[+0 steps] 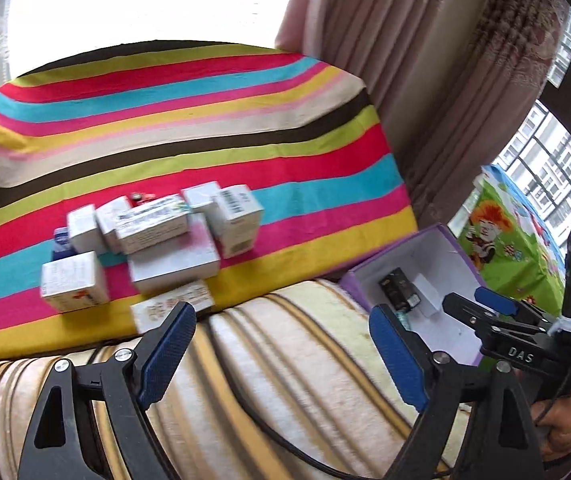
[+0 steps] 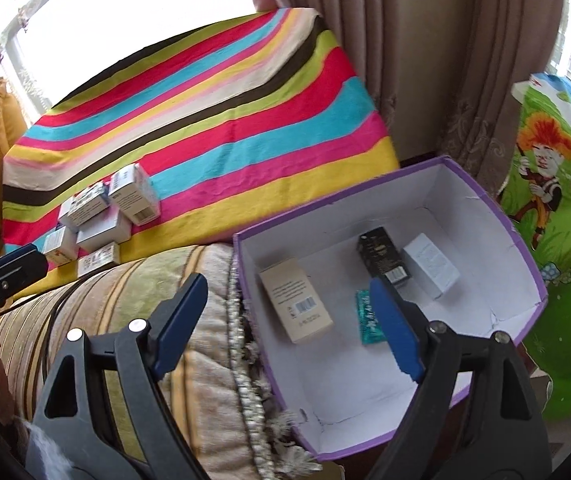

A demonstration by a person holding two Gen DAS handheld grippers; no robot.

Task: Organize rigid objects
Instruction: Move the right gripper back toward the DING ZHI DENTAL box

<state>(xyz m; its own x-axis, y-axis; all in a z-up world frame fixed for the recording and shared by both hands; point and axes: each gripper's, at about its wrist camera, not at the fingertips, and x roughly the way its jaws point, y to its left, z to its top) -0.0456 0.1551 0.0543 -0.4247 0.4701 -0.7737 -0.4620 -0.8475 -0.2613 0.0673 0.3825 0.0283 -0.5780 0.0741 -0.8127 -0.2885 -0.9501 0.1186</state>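
Ribbed blue pads (image 2: 181, 322), plush striped cushion (image 2: 133, 304), purple-edged cardboard box (image 2: 485, 208), small cartons (image 1: 173, 264).

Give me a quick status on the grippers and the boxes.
Left gripper open, empty. Right gripper open, empty, over purple bin. Four boxes in bin; pile of boxes waiting on striped cloth. Nothing blocking.

Daylight floods in from the window (image 1: 145, 0) behind the striped cloth (image 1: 205, 120) — blown out to plain white in both views. Colours on the cloth stay vivid. The small boxes (image 1: 149, 248) on it look motion-smeared in the left view; fisheye bending and dark corners ring both frames.
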